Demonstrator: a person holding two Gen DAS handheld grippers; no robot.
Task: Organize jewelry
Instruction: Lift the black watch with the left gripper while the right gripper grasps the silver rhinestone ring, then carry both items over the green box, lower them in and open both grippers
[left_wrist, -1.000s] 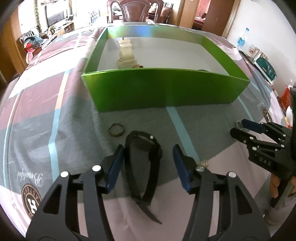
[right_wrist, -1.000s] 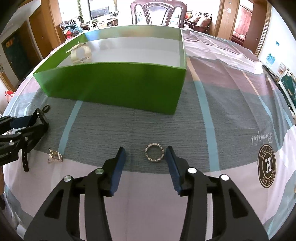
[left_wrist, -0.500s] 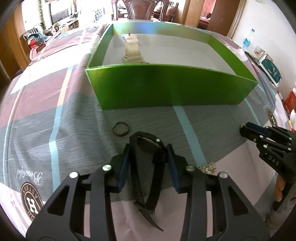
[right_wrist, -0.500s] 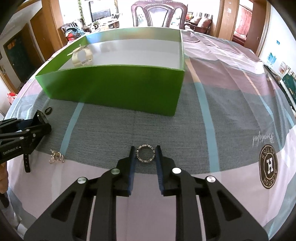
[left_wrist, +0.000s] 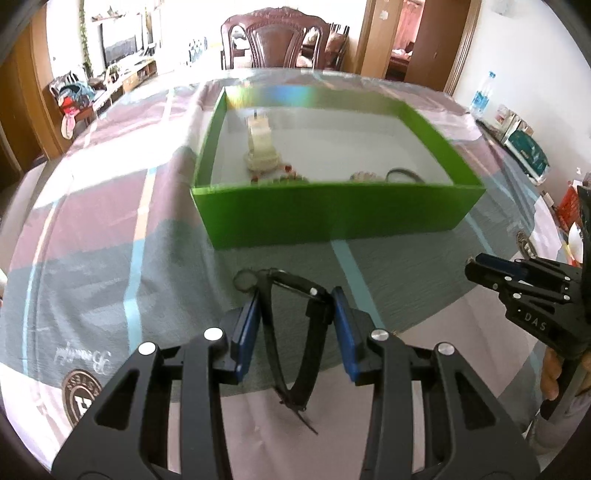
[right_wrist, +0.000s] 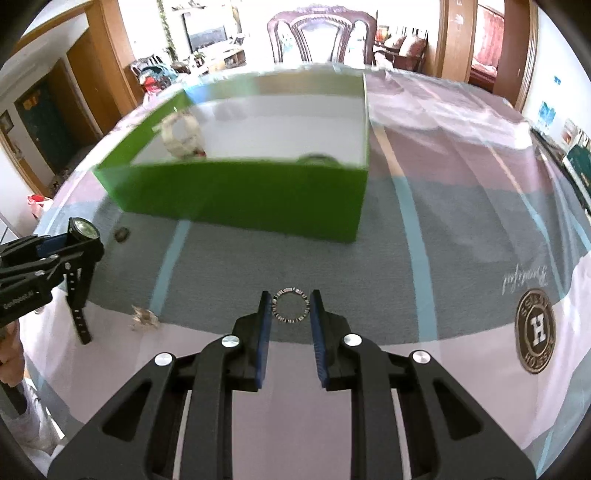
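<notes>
My left gripper (left_wrist: 295, 317) is shut on a black watch (left_wrist: 291, 295), whose straps hang down between the blue pads above the cloth. Seen from the right wrist, its face (right_wrist: 83, 229) sits at the left gripper's (right_wrist: 74, 243) tip with a strap dangling below. My right gripper (right_wrist: 290, 308) is shut on a small beaded ring (right_wrist: 290, 305) held at its pad tips, and it also shows at the right (left_wrist: 476, 267) in the left wrist view. The green box (left_wrist: 332, 188) (right_wrist: 240, 162) stands ahead of both, holding a cream watch (left_wrist: 260, 147) (right_wrist: 181, 134) and other small pieces.
On the patterned tablecloth (right_wrist: 461, 221) lie a small dark ring (right_wrist: 122, 233) (left_wrist: 244, 280) near the box front and a silver trinket (right_wrist: 144, 317). A wooden chair (left_wrist: 275, 40) stands behind the table. A water bottle (left_wrist: 484, 92) and packages sit off to the right.
Both grippers' jaws closed, the left on the black watch and the right on the beaded ring. Both hands then rose, lifting the watch, and more of the box's inside shows.
</notes>
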